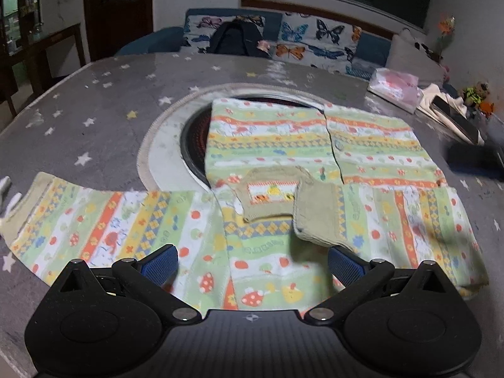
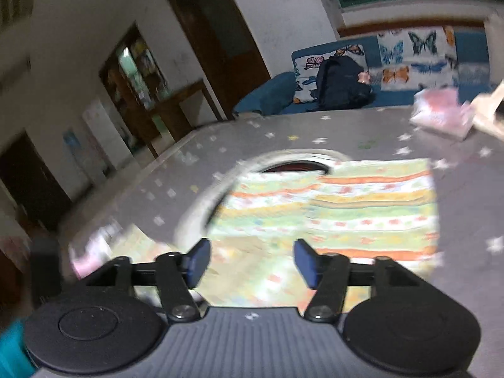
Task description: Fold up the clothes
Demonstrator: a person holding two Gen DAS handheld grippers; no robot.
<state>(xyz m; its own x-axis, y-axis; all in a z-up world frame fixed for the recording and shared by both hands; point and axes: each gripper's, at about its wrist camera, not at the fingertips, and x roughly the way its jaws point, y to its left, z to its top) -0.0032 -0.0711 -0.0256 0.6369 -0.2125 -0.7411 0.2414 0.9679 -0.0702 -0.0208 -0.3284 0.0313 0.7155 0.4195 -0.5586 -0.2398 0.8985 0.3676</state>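
A child's striped, patterned cardigan [image 1: 283, 145] lies flat on the grey star-print table [image 1: 94, 94], collar toward me. Its left sleeve [image 1: 104, 220] stretches out to the left. Its right sleeve [image 1: 393, 217] is folded inward, with the tan cuff [image 1: 318, 214] resting beside the collar. My left gripper [image 1: 252, 264] is open and empty, hovering just above the near part of the garment. In the blurred right wrist view the cardigan [image 2: 330, 208] lies ahead, and my right gripper [image 2: 252, 263] is open and empty above its near edge.
A round dark opening with a pale ring [image 1: 192, 138] sits in the table, partly under the cardigan. A pink plastic bag [image 1: 393, 89], white items and a dark box [image 1: 475, 157] lie at the right. A butterfly-print sofa with a black backpack [image 1: 236, 37] stands behind.
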